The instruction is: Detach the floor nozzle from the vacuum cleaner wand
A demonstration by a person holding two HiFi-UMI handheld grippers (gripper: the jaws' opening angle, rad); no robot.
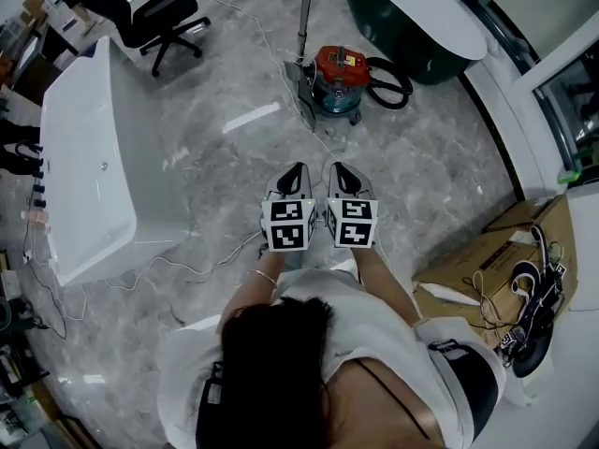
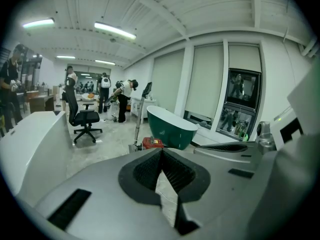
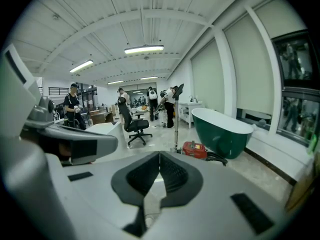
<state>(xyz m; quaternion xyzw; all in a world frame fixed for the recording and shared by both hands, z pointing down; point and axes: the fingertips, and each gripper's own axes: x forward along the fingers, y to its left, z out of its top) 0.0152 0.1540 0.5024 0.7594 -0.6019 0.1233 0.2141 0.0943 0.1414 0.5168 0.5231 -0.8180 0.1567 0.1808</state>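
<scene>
The vacuum cleaner's red canister (image 1: 339, 71) stands on the marble floor ahead of me. Its metal wand (image 1: 305, 12) rises upright beside it from the grey floor nozzle (image 1: 299, 87). In the right gripper view the canister (image 3: 195, 149) and wand (image 3: 177, 116) show beyond my jaws, and in the left gripper view the canister (image 2: 152, 143) and wand (image 2: 138, 121) do too. My left gripper (image 1: 297, 169) and right gripper (image 1: 339, 169) are held side by side, well short of the vacuum. Both are shut with nothing in them, as the left gripper (image 2: 161, 152) and right gripper (image 3: 160, 155) also show in their own views.
A dark green bathtub (image 1: 412, 17) stands behind the vacuum, with a black hose (image 1: 388, 84) coiled beside the canister. A white bathtub (image 1: 84, 157) is at the left and an office chair (image 1: 161, 15) beyond it. Cardboard boxes (image 1: 496, 260) with cables sit at the right. Cords trail across the floor.
</scene>
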